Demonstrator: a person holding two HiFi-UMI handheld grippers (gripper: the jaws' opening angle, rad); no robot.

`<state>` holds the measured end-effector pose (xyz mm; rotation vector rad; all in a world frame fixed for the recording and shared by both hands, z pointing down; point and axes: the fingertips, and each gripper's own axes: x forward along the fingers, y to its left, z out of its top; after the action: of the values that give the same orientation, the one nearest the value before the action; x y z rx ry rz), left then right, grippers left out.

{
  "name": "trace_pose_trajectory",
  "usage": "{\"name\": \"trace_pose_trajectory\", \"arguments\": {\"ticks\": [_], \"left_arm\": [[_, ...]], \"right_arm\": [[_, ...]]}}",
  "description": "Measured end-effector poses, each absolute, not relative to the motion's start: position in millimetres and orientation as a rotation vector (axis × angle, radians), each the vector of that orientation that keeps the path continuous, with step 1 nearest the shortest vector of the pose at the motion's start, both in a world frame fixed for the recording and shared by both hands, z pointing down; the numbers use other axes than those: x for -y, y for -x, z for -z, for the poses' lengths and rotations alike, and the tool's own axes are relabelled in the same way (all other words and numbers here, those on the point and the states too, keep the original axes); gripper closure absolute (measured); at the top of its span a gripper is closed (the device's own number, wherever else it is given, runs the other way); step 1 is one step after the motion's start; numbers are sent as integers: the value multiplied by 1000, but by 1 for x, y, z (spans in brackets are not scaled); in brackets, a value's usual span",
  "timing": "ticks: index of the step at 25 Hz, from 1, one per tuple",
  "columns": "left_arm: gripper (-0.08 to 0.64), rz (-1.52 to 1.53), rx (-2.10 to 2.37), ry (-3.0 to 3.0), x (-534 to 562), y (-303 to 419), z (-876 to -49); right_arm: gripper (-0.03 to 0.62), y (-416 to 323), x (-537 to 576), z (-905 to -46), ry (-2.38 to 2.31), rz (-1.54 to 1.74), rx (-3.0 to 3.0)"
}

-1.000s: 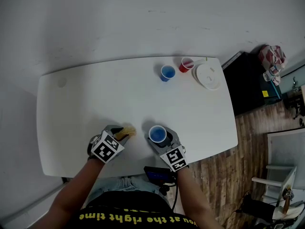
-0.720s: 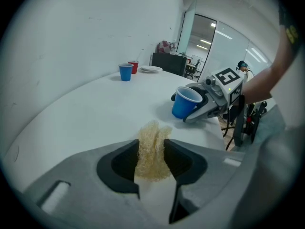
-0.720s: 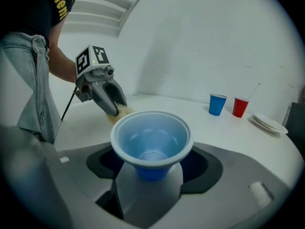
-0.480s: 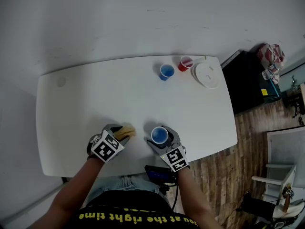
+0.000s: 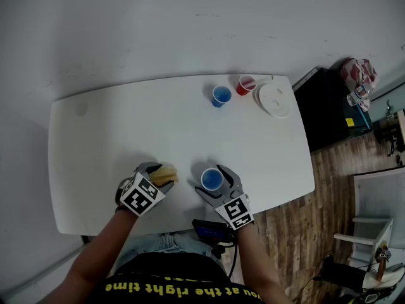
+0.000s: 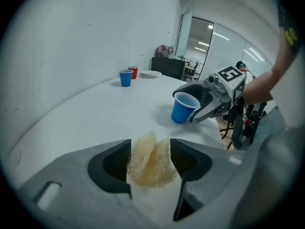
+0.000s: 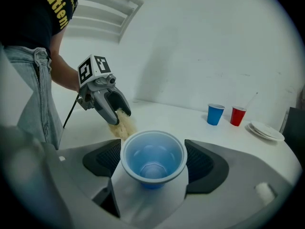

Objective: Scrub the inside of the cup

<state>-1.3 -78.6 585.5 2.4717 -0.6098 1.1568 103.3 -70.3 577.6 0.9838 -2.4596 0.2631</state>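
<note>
Surface: white table point(image 5: 126, 125), smooth matte top, rounded corners.

Left gripper point(image 5: 159, 173), at the near edge of the table, tilts steeply down; its black-and-white marker cube point(image 5: 140, 195) faces the head view. Its jaws have just been opening and now stand released. Between them lies a loofah scrubber point(image 6: 150, 163): pale yellow, coarse and fibrous, folded into two lobes with a crease down the middle. It rests on the table. Its frayed edges brush both dark ribbed pads point(image 6: 114, 163), with no visible squeeze.

Right gripper point(image 5: 213, 182) sits just beside it, to the right, also at the near edge. Its jaws have just been opening and are spread wide, released. Between them stands the blue cup point(image 7: 152, 156), upright on the table: thin glossy plastic, tapered, with a rolled rim and a faceted round floor. The rim sits close to both ribbed pads; contact is not discernible. The inside looks empty. The scrubber is outside the cup, to its left.

Far edge of the table, well apart from the grippers: a second blue cup point(image 5: 222, 95), a red cup point(image 5: 247, 84) just beside it, then a stack of white round plates point(image 5: 276, 100).

Right of the table: a black cabinet point(image 5: 329, 109) on a wood-plank floor point(image 5: 304, 233).
</note>
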Motion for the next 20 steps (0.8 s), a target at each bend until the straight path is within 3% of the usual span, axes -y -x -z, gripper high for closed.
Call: {"name": "trace_pose_trajectory", "arguments": {"ticks": [6, 13, 16, 18, 20], "left_arm": [[259, -1109, 639, -2492, 81, 2, -571], [259, -1005, 784, -2614, 101, 5, -542], [261, -985, 815, -2603, 105, 10, -537], [270, -973, 825, -2596, 106, 12, -536], [288, -968, 830, -2591, 106, 13, -536]], "right_arm": [[169, -105, 72, -561, -996, -240, 2482], [178, -114, 87, -522, -1091, -190, 2528], [257, -118, 93, -509, -1124, -160, 2532], [362, -122, 96, -502, -1163, -148, 2537], [389, -125, 98, -500, -1192, -167, 2545]]}}
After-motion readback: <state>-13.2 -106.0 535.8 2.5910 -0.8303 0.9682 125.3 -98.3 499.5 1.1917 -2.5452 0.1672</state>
